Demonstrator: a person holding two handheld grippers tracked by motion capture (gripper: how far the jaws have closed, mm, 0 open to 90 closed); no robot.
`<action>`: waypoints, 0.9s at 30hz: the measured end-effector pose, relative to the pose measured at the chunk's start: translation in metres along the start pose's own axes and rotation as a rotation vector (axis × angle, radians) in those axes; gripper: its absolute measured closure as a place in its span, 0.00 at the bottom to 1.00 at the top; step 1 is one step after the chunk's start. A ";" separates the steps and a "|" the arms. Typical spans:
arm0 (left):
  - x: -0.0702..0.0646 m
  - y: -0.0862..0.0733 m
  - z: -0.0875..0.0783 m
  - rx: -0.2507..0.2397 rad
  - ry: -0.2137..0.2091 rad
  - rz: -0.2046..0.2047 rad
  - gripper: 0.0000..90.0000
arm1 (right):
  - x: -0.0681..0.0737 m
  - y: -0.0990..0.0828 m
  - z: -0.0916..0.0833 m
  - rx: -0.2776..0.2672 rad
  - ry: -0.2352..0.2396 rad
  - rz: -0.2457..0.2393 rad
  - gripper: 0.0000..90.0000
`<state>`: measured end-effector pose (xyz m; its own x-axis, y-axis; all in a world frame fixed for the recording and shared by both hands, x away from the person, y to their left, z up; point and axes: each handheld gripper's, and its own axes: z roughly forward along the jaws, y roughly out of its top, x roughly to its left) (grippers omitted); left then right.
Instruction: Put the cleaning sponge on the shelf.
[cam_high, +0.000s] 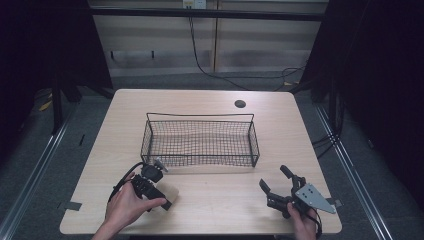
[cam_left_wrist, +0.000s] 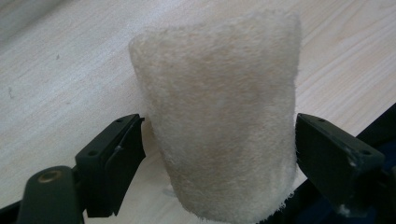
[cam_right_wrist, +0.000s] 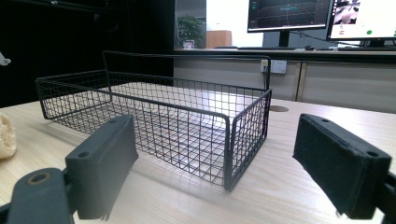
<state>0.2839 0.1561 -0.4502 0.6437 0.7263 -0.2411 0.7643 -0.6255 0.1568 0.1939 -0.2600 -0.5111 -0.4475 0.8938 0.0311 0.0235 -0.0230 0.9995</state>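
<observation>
Where jaws flank it, fuzzy cream pad (cam_left_wrist: 219, 126)

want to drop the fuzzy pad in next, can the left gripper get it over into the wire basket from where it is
Probably yes. The left gripper has the fuzzy pad between its jaws, just in front of the wire basket. The basket's top is open, nothing stands between them, and the right gripper sits off to the side.

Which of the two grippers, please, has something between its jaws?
The left gripper: a pale fuzzy pad sits between its jaws. The right gripper is open, facing the wire basket.
</observation>
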 end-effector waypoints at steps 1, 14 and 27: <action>0.000 0.001 0.001 0.006 -0.004 0.005 0.19 | 0.000 0.000 0.000 0.001 0.000 0.001 0.14; 0.002 0.001 0.007 0.037 -0.048 0.017 0.35 | 0.000 0.000 0.000 0.000 0.001 0.000 0.14; 0.006 -0.001 -0.005 0.003 -0.099 0.030 0.35 | 0.000 0.000 0.000 0.001 0.002 0.001 0.14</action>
<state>0.2874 0.1623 -0.4469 0.6591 0.6757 -0.3302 0.7449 -0.6471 0.1626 0.1940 -0.2601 -0.5110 -0.4495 0.8927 0.0318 0.0248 -0.0232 0.9994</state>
